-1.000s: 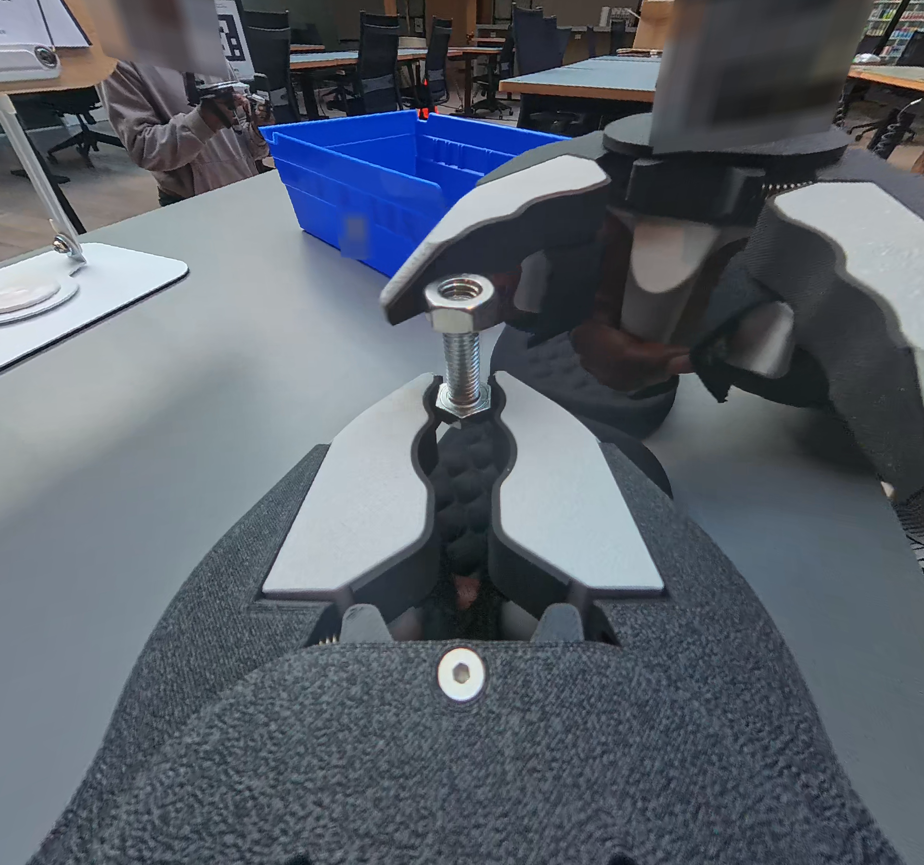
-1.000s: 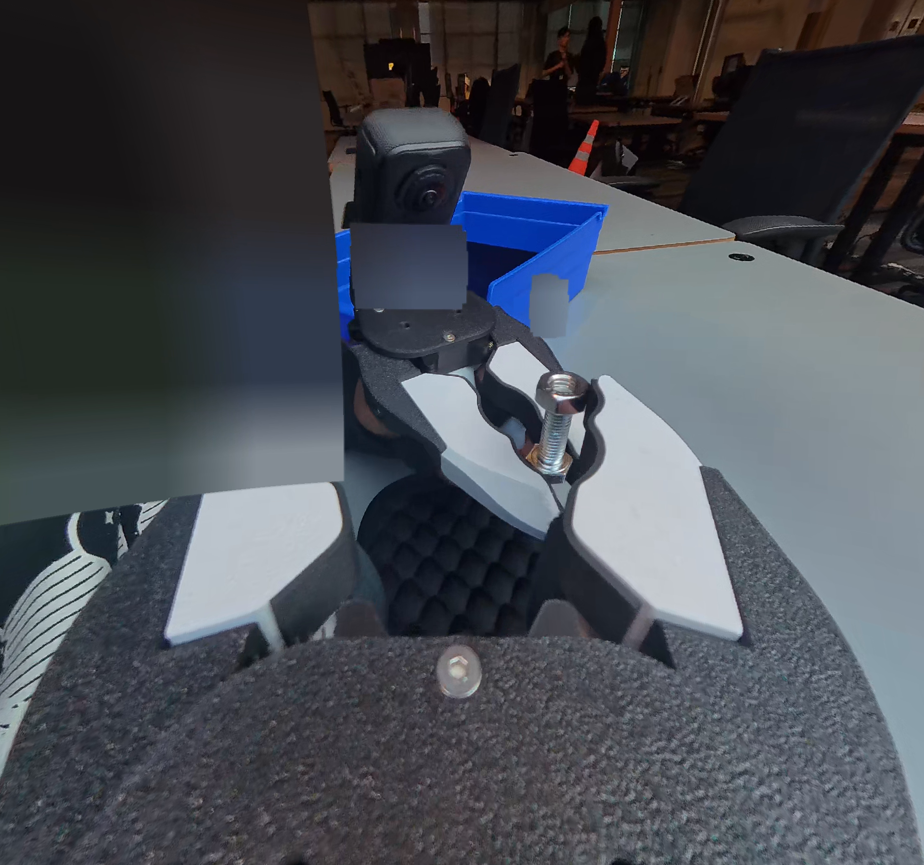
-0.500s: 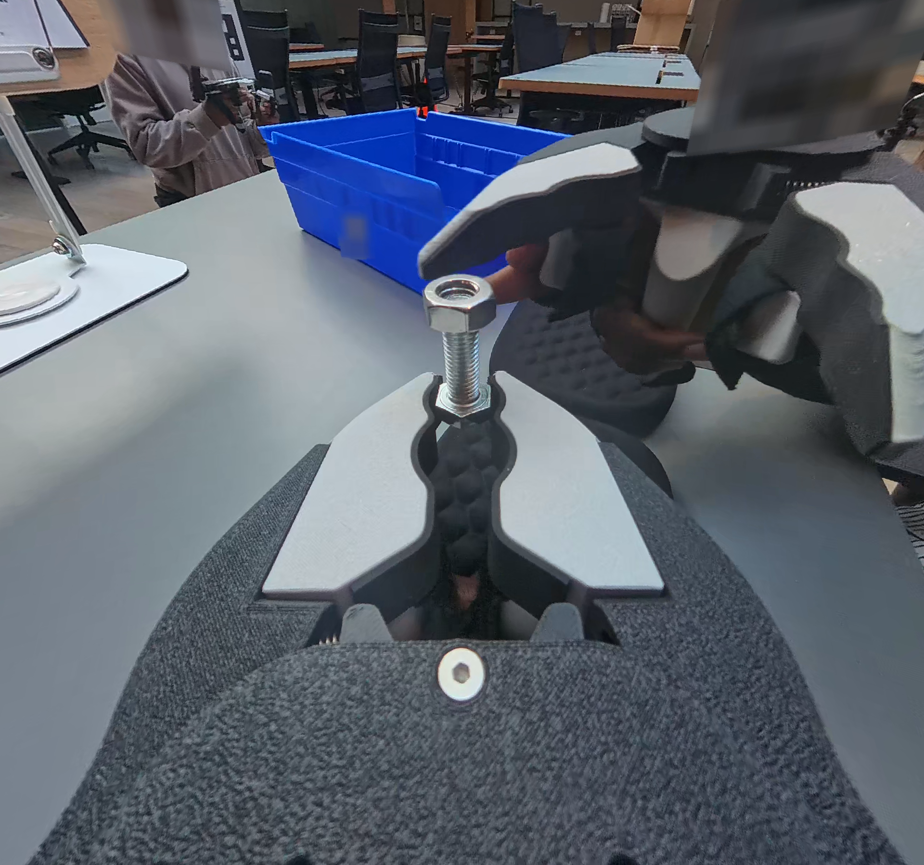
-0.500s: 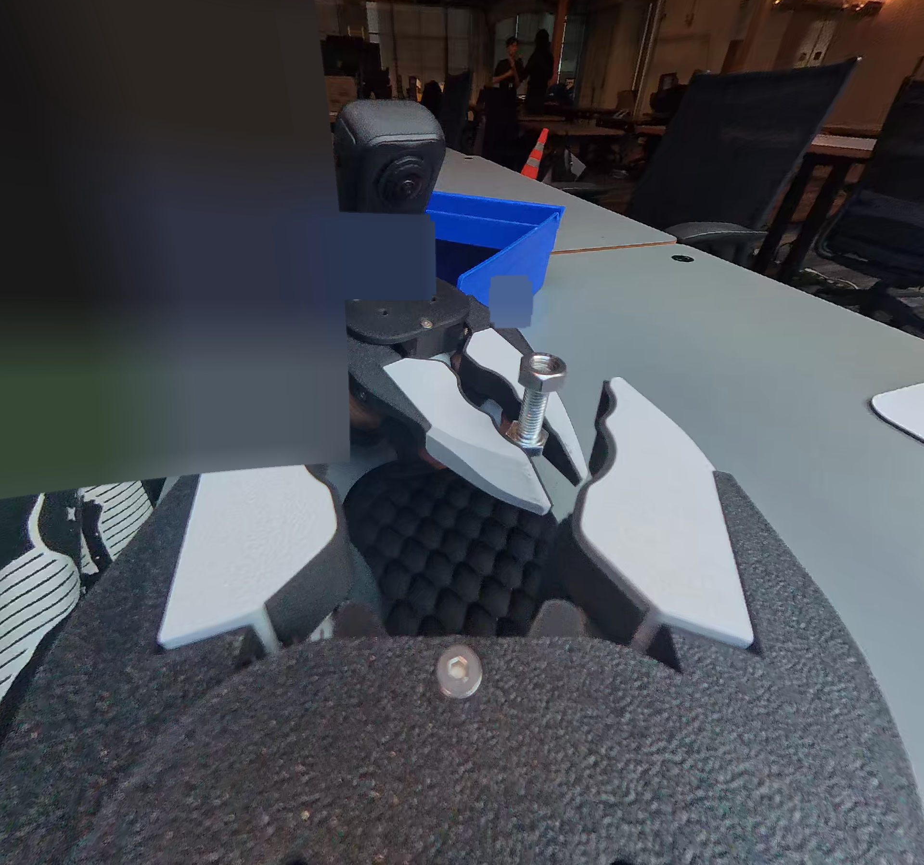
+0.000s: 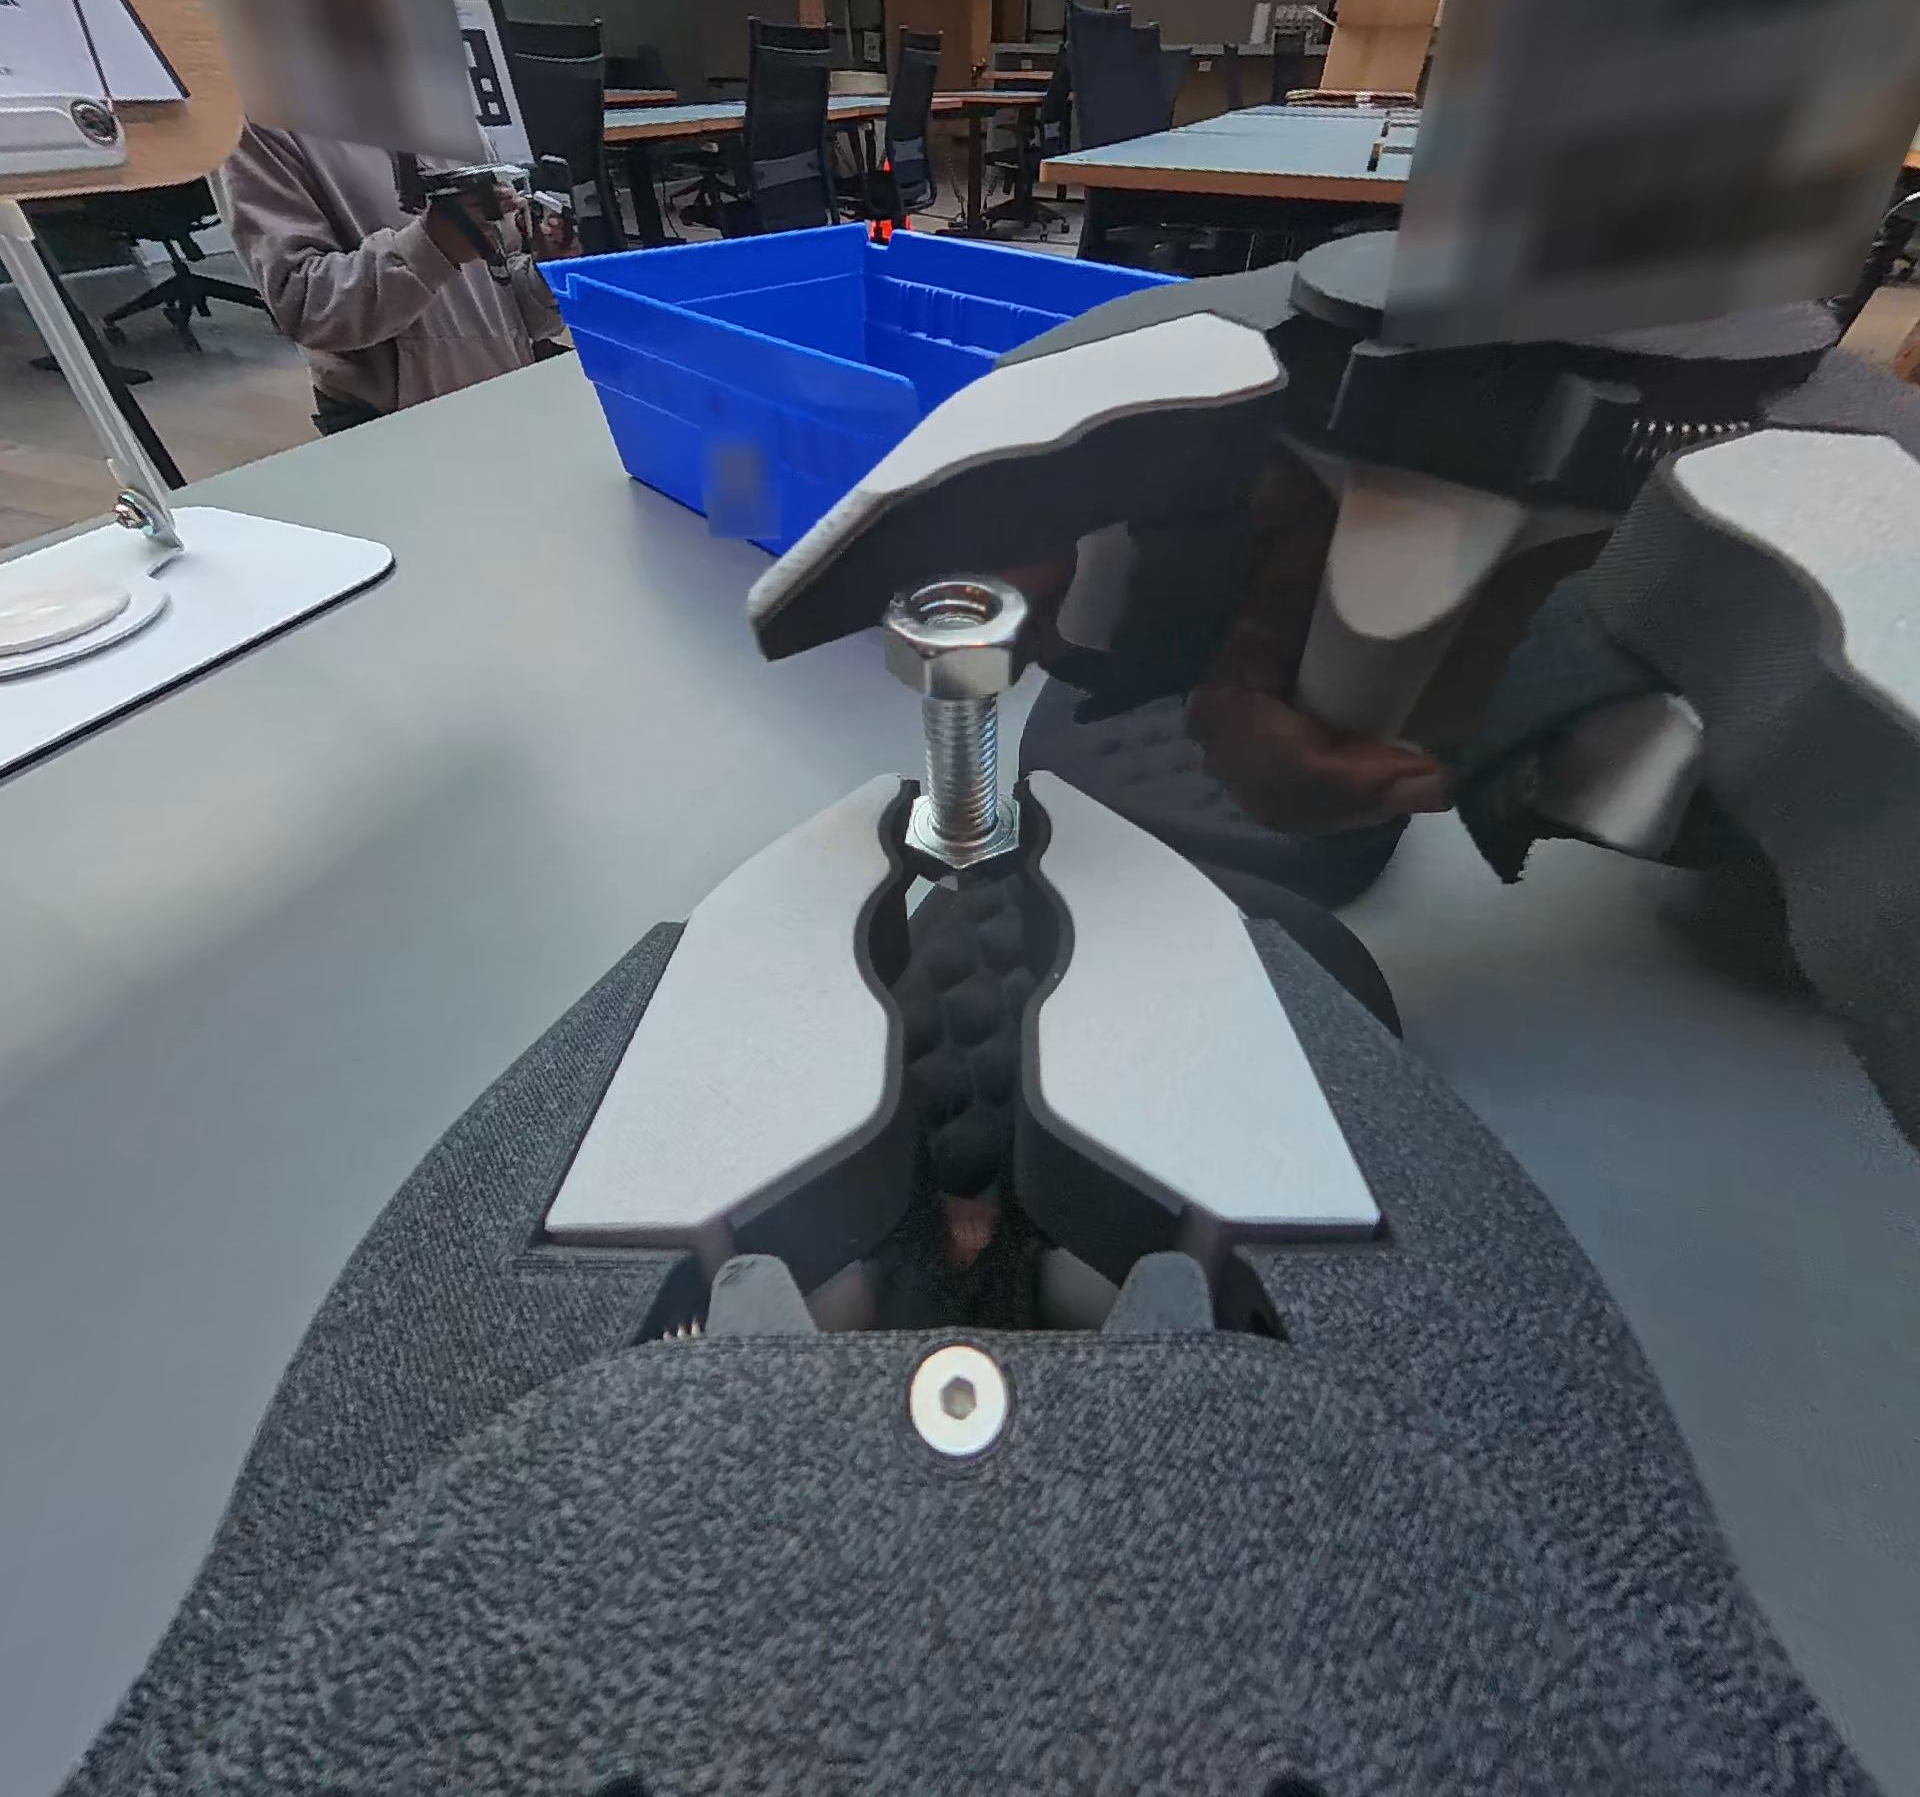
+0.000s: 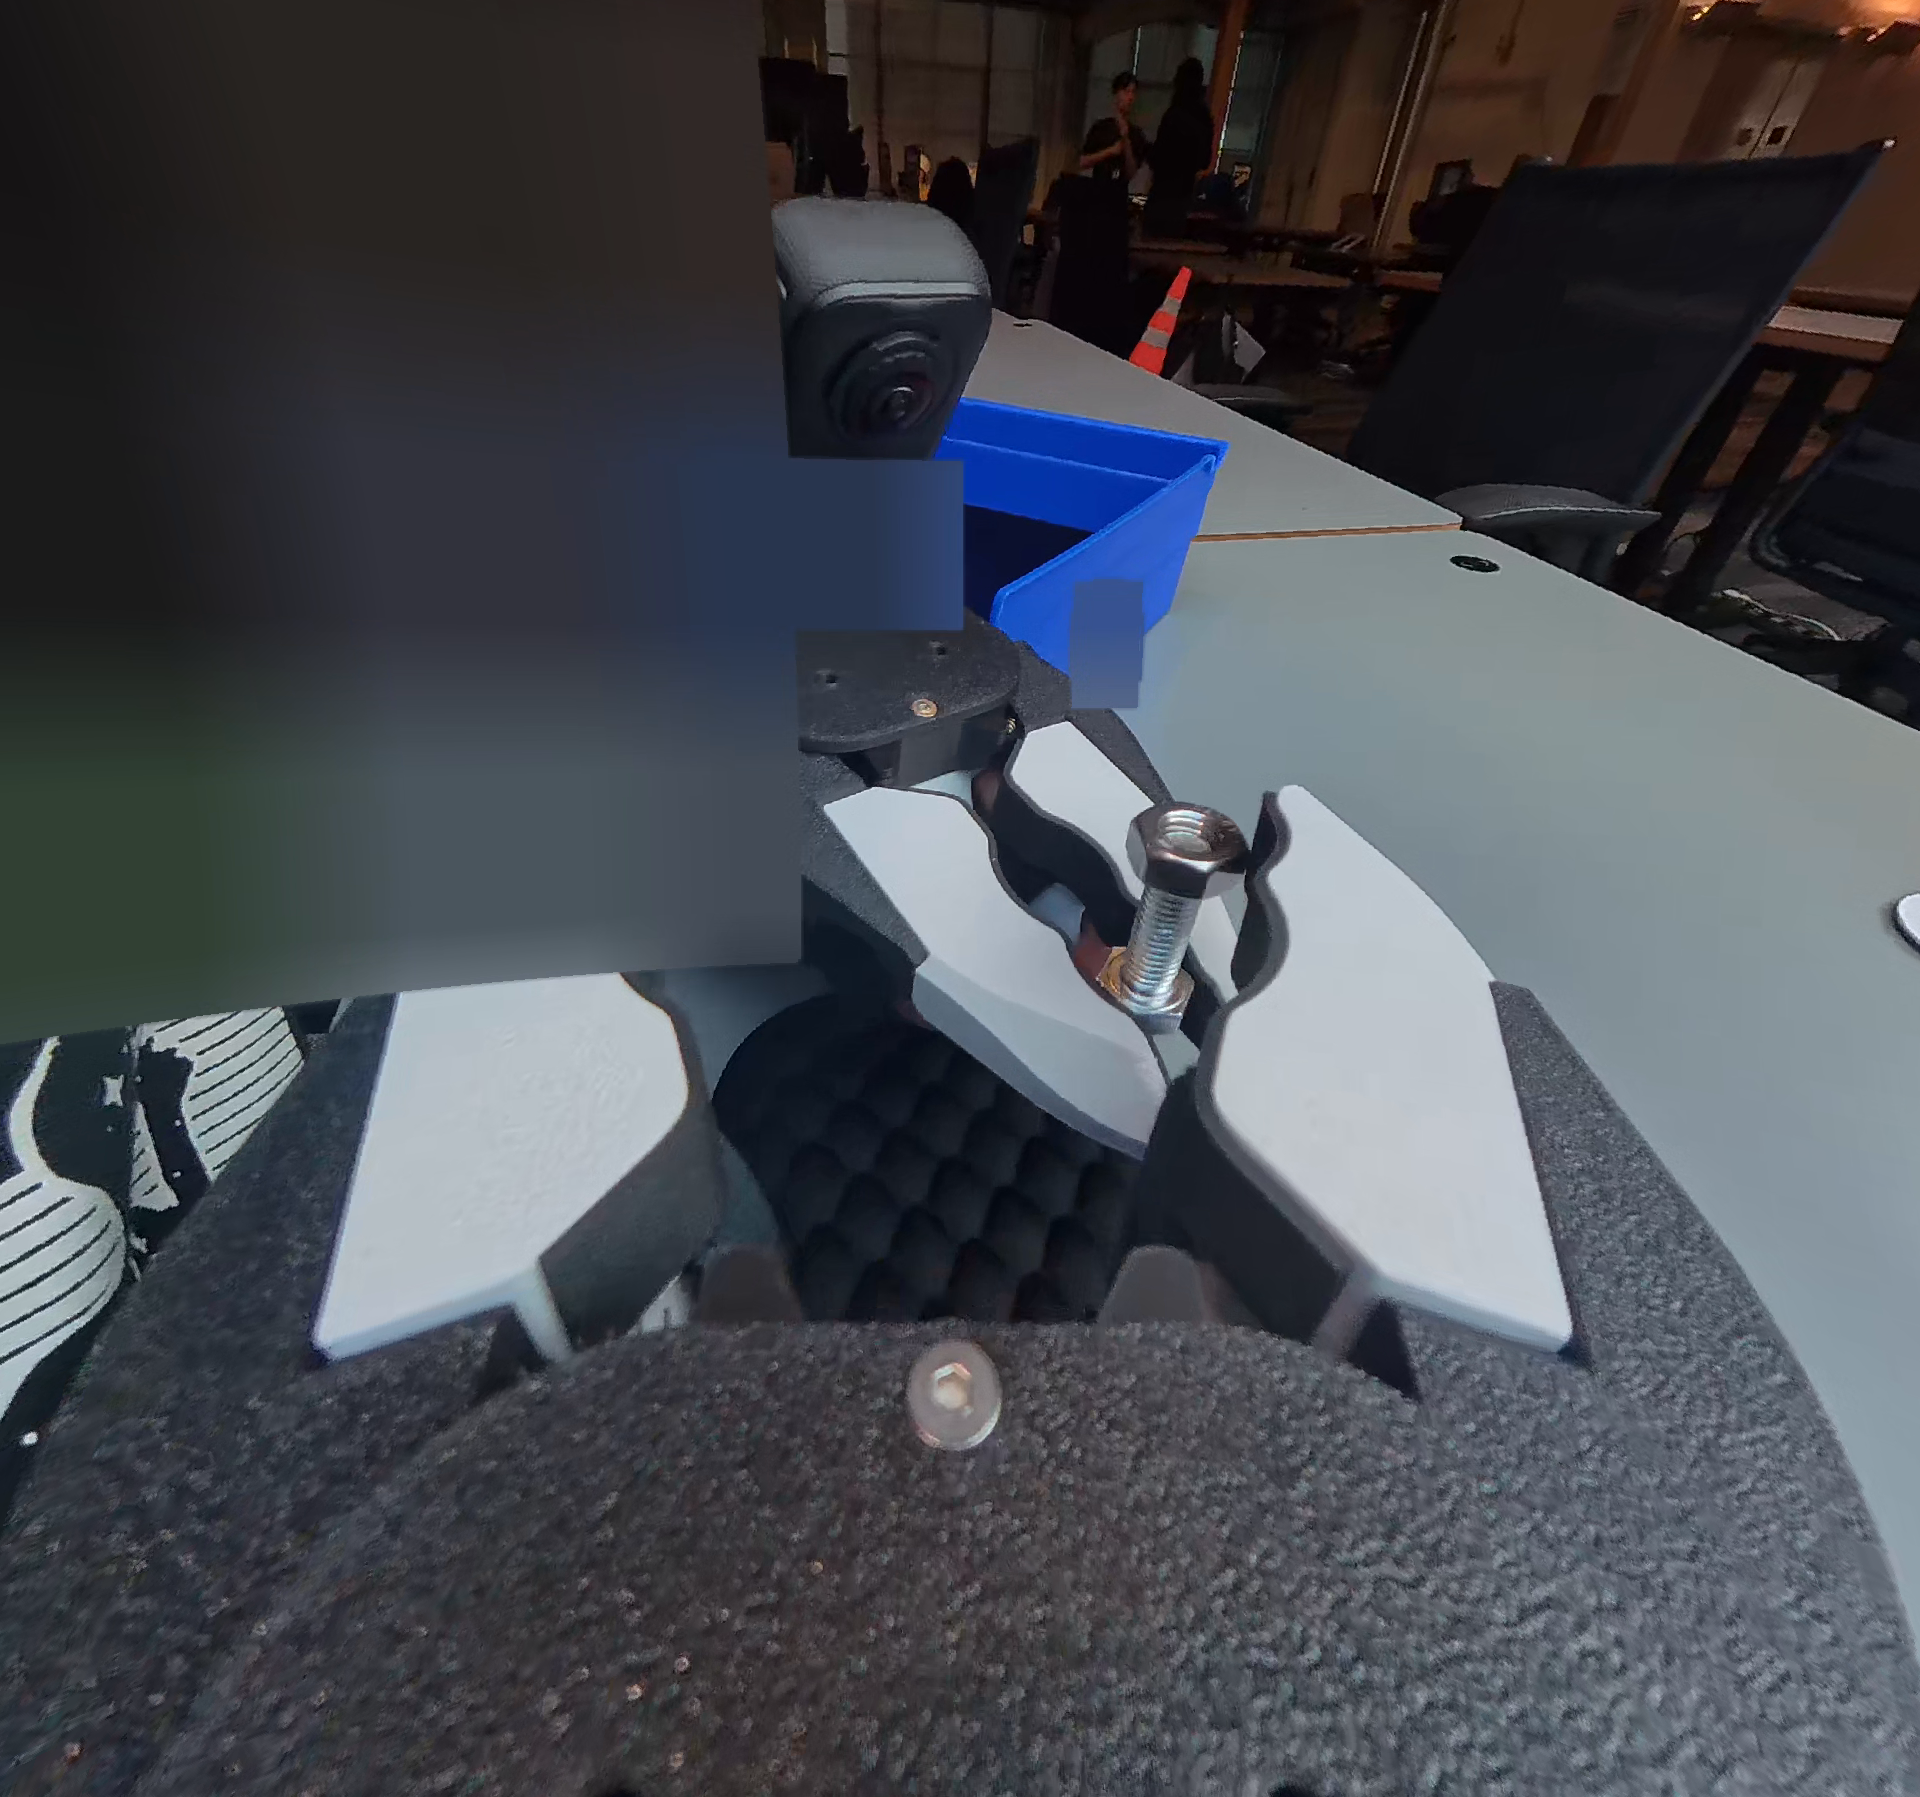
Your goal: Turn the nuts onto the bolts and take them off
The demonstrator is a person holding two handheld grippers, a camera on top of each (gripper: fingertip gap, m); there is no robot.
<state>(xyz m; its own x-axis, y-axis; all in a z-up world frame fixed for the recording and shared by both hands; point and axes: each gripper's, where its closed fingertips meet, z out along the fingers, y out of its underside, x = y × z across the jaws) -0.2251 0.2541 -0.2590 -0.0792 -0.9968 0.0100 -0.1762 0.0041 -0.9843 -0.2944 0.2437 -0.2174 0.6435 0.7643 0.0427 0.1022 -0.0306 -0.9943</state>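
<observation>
Left gripper [image 5: 961, 817] clamps the bolt [image 5: 958, 760]; only right view shows right gripper [image 6: 977, 999] wide

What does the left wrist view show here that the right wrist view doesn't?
Only the left wrist view shows a person in a grey sweater standing past the table's far edge, and a white stand base on the table.

Only the right wrist view shows an orange traffic cone, and the camera mounted on the left gripper.

Both show the bolt standing upright with its head clamped in the left gripper, the nut at its top end, the open right gripper beside that nut, the blue bin and the grey table.
</observation>
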